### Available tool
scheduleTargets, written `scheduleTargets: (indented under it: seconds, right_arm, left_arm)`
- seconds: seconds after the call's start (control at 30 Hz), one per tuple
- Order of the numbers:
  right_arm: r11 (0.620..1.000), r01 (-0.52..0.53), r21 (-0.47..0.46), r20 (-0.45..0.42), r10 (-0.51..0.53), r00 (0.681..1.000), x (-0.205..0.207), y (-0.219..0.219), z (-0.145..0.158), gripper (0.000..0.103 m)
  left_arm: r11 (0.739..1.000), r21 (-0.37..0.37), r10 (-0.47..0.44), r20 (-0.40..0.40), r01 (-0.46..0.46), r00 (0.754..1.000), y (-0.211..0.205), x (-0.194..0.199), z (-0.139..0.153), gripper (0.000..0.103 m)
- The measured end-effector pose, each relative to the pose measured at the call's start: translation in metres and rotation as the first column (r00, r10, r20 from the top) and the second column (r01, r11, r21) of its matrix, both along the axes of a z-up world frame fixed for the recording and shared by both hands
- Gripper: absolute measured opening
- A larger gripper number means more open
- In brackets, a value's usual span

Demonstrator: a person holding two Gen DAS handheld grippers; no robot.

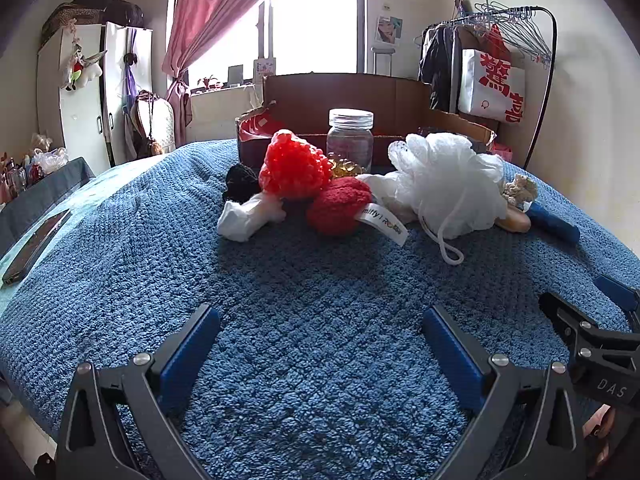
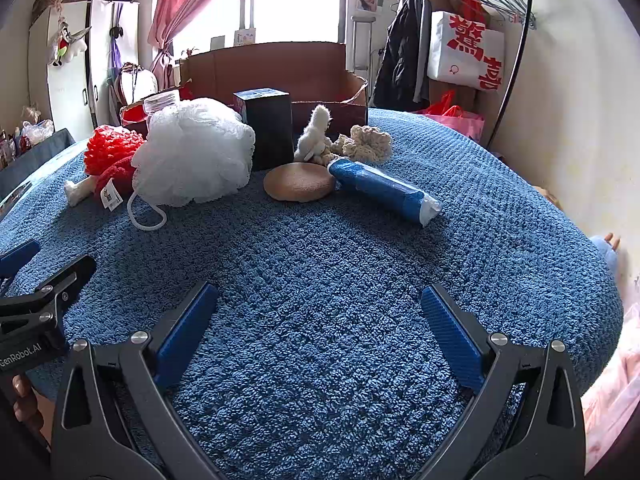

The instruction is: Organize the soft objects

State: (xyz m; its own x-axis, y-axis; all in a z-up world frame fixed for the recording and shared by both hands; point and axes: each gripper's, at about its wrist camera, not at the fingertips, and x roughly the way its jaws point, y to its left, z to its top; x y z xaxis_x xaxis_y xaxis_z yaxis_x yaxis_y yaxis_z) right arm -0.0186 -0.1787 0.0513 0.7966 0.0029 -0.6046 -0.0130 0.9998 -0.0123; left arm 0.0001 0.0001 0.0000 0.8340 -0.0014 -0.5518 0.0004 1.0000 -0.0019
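From the left wrist view, the left hand-held gripper is hovering low over the blue blanket with its jaws spread wide and nothing between them. Well ahead of it the soft things are lying in a heap: a red mesh puff, a red plush piece with a label, a white bath pouf trailing its cord toward the near side, and a white cloth bundle on the left. A clear jar is standing behind them, in front of an open cardboard box at the far edge of the bed.

From the right wrist view, the right hand-held gripper is likewise gaping wide and carrying nothing. Far of it are lying a tan round sponge, a wrapped blue roll just to its right, a crocheted cream scrunchie, a small white fluffy toy and a dark box.

Sorting seems not yet begun: everything is out on the bed. The next move likely calls for reaching far toward one soft item, closing gently on it, and lifting it clear of its neighbours, probably toward the cardboard box.
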Motion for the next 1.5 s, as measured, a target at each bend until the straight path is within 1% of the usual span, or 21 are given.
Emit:
scheduleTargets:
  seconds: [1.2,1.3,1.33,1.5]
  right_arm:
    - [1.000,-0.001,-0.001,0.001,0.001,1.000,-0.001,0.001,-0.002,0.103]
    - [1.000,-0.005,0.006,-0.014,0.005,1.000,0.000,0.001,0.002,0.103]
    - [1.000,-0.007,0.010,-0.019,0.007,1.000,0.001,0.000,0.002,0.103]
    - [0.999,-0.020,0.034,-0.039,0.021,0.999,0.006,-0.004,0.004,0.103]
  left_arm:
    - [1.000,0.001,-0.001,-0.005,0.001,1.000,0.000,0.000,0.000,0.103]
    - [1.000,0.001,-0.004,-0.017,0.004,1.000,0.000,0.002,0.002,0.103]
    - [1.000,0.006,-0.008,-0.019,0.008,1.000,0.001,0.011,0.006,0.103]
    - [0.999,0.030,-0.031,-0.018,0.031,0.999,0.001,0.022,0.022,0.103]
